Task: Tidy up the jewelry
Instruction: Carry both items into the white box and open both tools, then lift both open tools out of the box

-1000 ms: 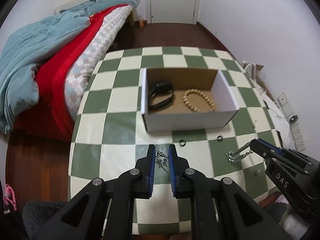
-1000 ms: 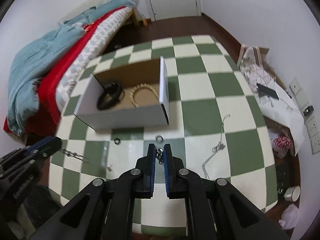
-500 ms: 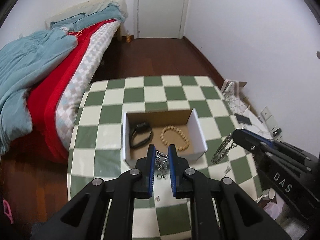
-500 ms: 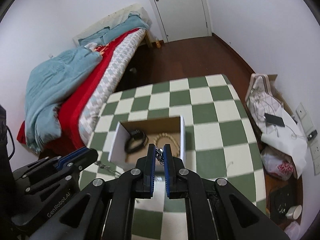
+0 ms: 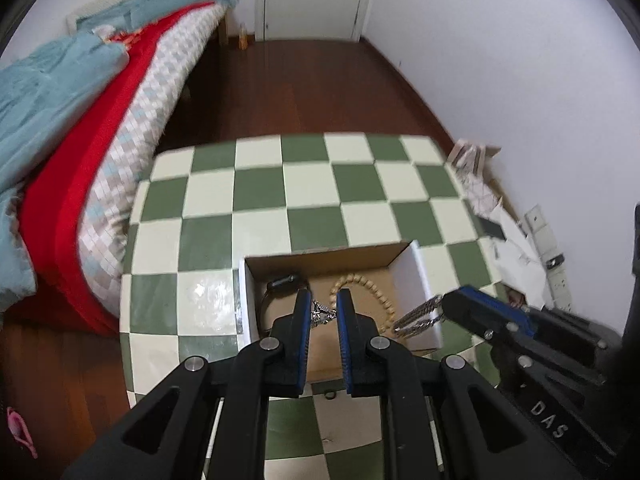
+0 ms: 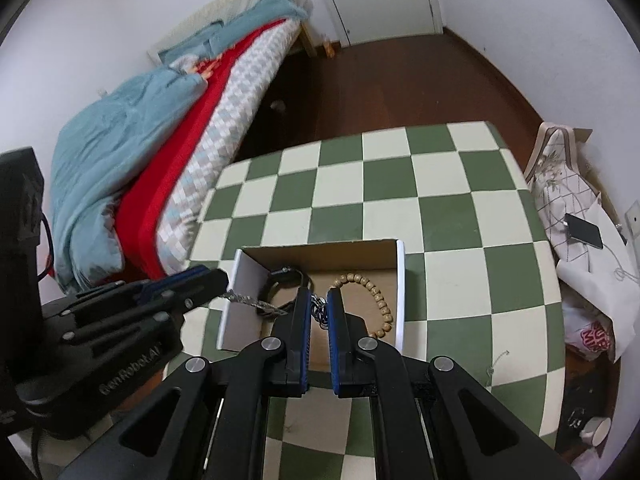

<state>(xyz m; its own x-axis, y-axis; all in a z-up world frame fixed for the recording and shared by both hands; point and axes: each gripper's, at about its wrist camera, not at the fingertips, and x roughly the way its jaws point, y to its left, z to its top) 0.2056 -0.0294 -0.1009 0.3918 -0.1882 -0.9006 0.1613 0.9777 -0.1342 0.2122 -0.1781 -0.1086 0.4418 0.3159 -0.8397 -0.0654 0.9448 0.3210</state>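
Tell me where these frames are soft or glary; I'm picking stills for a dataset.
Left wrist view: the bed and far tablecloth are motion-smeared, a glare patch sits beside the box, and the tongs stay sharp. Right wrist view: fisheye bends the walls, the blanket is slightly blurred, the tongs crisp.

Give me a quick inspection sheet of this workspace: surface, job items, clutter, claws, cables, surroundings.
Surface: green and cream checkered table, far half bare.
Job's things: open cardboard box holding a wooden bead bracelet and a black band; a small dark ring on the table near the box.
Clutter: nothing seen on the table.
Claws: left claw shut on a thin silver chain; right claw shut on a silver link chain; both over the box.
Cables: a thin white cord on the floor pile.
Surroundings: bed with blue and red bedding, white door, bags and a phone on the floor.
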